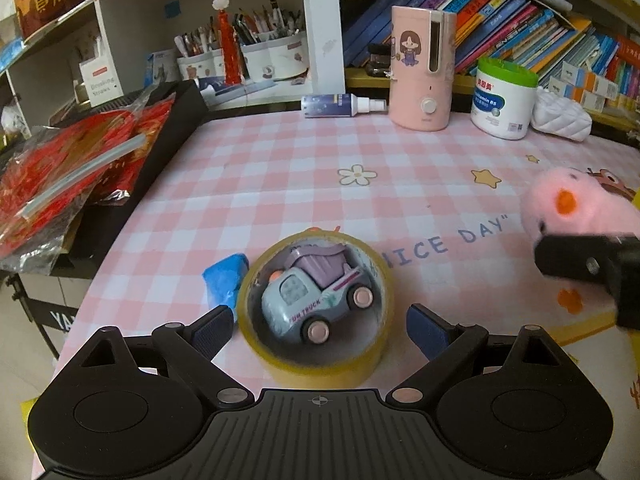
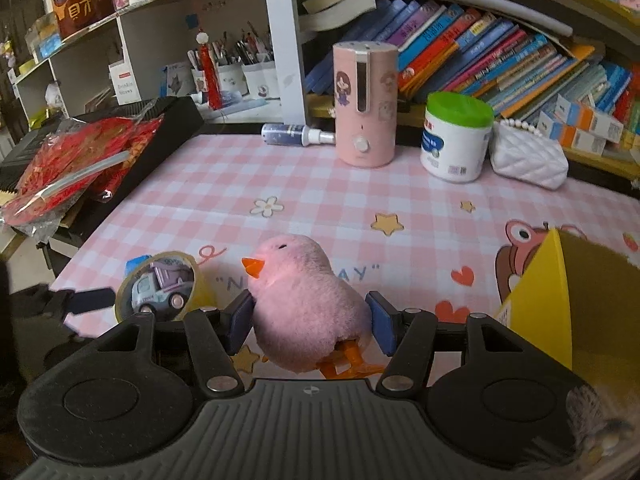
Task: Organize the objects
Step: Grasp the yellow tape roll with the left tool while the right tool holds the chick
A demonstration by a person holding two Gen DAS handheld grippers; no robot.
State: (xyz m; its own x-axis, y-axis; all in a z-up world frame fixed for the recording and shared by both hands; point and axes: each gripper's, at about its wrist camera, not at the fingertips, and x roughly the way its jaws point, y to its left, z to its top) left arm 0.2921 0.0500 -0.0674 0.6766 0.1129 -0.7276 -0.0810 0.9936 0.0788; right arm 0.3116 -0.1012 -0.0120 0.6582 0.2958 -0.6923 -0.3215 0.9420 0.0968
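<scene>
A fluffy pink chick toy with orange beak and feet sits pinched in the right gripper near the desk's front edge. The left gripper is spread around a tape roll ringing a toy truck.

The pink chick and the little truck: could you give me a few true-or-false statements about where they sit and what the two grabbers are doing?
1. The toy truck sits inside the ring of the tape roll. True.
2. The right gripper has its jaws on either side of the pink chick. True.
3. The left gripper is clamped shut on the tape roll. False: its jaws stand open, either side of the roll.
4. The chick's beak is blue. False: it is orange.
5. The spray bottle at the back lies on its side. True.
6. The white jar has a red lid. False: the lid is green.
</scene>
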